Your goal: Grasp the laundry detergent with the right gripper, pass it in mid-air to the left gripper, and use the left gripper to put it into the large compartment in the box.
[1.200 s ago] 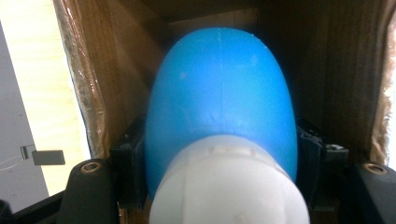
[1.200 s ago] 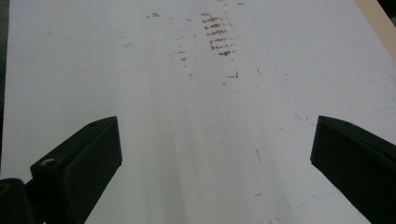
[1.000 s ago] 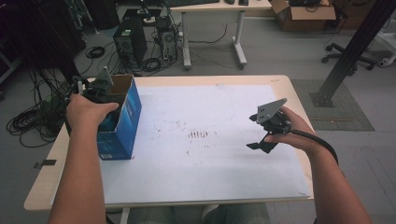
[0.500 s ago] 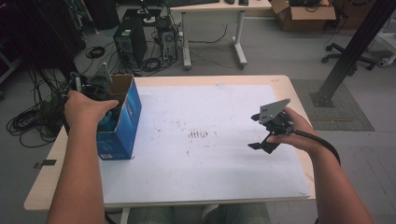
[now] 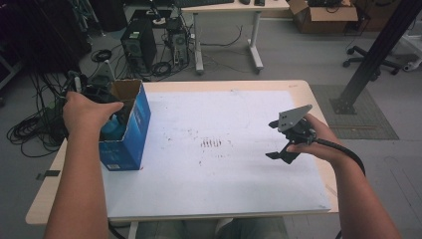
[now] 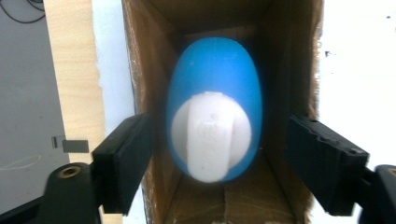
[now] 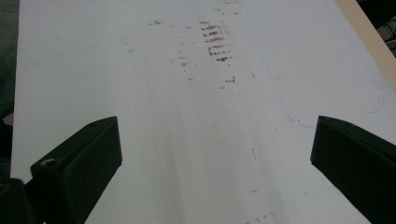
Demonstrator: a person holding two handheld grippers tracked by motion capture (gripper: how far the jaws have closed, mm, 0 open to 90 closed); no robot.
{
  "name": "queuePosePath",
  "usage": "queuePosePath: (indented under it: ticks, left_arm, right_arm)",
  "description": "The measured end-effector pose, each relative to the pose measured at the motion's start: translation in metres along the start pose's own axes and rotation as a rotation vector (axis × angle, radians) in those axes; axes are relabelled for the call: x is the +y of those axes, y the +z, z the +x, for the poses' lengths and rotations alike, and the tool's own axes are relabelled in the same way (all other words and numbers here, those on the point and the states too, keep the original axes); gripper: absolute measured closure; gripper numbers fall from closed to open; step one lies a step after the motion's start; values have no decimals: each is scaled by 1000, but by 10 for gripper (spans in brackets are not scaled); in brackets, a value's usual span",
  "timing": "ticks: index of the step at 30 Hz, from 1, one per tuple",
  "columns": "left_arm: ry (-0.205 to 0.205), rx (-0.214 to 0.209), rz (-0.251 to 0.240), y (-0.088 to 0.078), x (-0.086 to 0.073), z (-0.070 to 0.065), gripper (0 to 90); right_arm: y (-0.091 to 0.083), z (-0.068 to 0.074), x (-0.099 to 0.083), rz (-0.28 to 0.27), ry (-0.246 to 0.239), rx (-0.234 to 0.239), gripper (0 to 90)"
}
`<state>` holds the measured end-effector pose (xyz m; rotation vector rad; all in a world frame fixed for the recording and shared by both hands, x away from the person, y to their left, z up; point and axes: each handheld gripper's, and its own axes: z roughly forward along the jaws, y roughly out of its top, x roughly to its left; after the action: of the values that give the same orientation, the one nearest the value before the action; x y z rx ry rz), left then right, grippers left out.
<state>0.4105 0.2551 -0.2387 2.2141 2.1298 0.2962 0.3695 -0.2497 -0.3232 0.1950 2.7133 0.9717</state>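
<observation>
High view: left gripper [image 5: 94, 94] held over the open top of the blue box [image 5: 130, 134] at the table's [image 5: 308, 92] left edge, mostly hidden under the left hand [image 5: 87, 110]. Compared with a second before, sat slightly higher above the box. Jaws just been opening; from this angle, impossible to tell what lay between them. Right gripper [image 5: 278, 149] hung above the white sheet [image 5: 224, 169] on the right side, well apart from the box, unchanged in place.

Left gripper view: looked straight down into the cardboard interior of the box [image 6: 154, 60]. Blue bottle [image 6: 214, 126] stood upright inside, cap toward the camera, sitting between the brown walls. Both black jaws stood clear of it, one out over each side wall of the box, gaps showing on either side, so released, not gripping. Judged as a drop-off just completed: bottle delivered into the box, grip let go, gripper withdrawing upward. Bottle seen as a smooth, rounded, egg-like blue body with a white cap [image 6: 211, 135] bearing a raised ridge across it; slightly blurred, no label readable.

Right gripper view: jaws spread wide over the bare sheet [image 7: 196, 140], nothing between them, idle. Brownish smudge marks [image 7: 215, 44] scattered on the sheet ahead.
</observation>
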Motion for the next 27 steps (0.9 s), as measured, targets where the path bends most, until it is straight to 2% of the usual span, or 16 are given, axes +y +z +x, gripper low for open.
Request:
queuePosePath:
  ticks: [7, 14, 21, 23, 27]
  left_arm:
    - [-3, 3, 3, -11, 2, -1, 148]
    - [4, -13, 2, -16, 2, -2, 135]
    - [74, -55, -9, -23, 1, -9, 37]
    - [91, -49, -2, -25, 2, -12, 41]
    - [98, -39, 7, -28, 3, -15, 41]
  right_arm:
    - [-1, 0, 0, 0, 4, -1, 22]
    - [0, 1, 0, 1, 4, 1, 22]
    - [1, 1, 1, 0, 2, 3, 22]
    - [1, 2, 1, 1, 2, 3, 22]
    - [-1, 2, 1, 2, 3, -2, 22]
